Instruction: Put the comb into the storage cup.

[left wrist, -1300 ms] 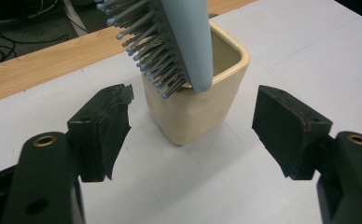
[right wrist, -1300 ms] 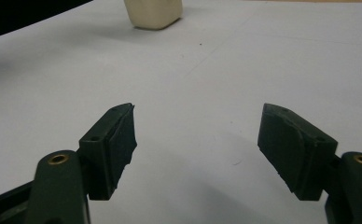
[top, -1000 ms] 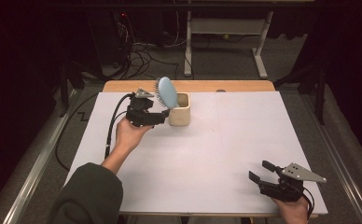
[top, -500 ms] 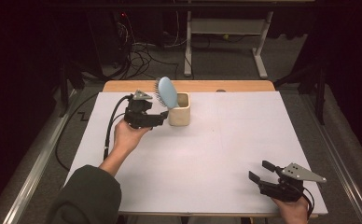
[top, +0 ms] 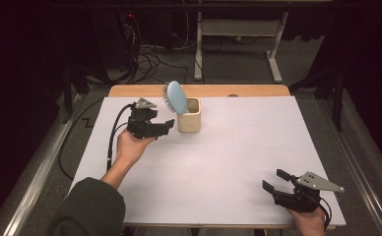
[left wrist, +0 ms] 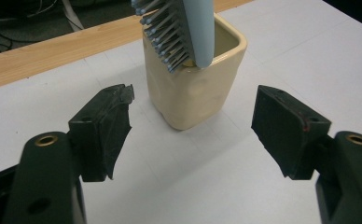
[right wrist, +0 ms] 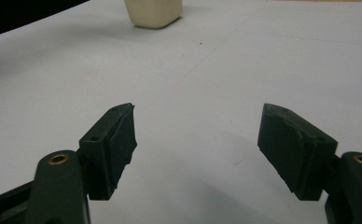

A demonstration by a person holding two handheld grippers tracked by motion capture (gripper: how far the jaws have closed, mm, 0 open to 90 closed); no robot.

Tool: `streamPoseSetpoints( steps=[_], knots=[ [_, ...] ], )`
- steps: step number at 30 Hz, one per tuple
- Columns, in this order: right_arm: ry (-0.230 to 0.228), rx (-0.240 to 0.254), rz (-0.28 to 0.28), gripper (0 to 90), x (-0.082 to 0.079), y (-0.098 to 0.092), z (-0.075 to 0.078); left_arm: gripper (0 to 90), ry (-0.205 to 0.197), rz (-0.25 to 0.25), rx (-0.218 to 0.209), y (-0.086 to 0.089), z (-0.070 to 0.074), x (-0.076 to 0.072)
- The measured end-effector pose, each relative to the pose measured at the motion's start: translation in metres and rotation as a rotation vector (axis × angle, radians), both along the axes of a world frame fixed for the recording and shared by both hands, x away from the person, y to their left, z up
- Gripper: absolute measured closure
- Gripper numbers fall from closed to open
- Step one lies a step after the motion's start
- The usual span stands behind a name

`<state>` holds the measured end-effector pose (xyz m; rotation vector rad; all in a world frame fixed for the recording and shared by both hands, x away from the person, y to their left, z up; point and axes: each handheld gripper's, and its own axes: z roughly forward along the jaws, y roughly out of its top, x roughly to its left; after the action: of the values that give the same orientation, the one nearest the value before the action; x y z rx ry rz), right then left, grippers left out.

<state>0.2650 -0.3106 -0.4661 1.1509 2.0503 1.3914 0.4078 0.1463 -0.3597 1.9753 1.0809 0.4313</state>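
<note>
This looks like a lab or test room: a wooden-edged table covered with a plain white sheet (top: 258, 142) stands on grey floor in a dark space, with tangled black cables (top: 149, 56) and the white metal legs of another desk (top: 238, 34) behind it.

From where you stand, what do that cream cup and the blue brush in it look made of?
The cup looks like glazed ceramic: thick rounded rim, soft sheen, slightly uneven walls. It could be moulded plastic. The brush looks like smooth matte plastic, with stiff grey bristles ending in small ball tips.
</note>
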Motion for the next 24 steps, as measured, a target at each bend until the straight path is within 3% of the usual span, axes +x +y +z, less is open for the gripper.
streamPoseSetpoints(
  steps=[24],
  knots=[
    [0.001, -0.004, 0.000, 28.1, 0.0001, 0.0005, 0.0000, 28.6, 0.006, -0.002, -0.015, 0.0084, -0.0028, -0.0093]
  ],
)
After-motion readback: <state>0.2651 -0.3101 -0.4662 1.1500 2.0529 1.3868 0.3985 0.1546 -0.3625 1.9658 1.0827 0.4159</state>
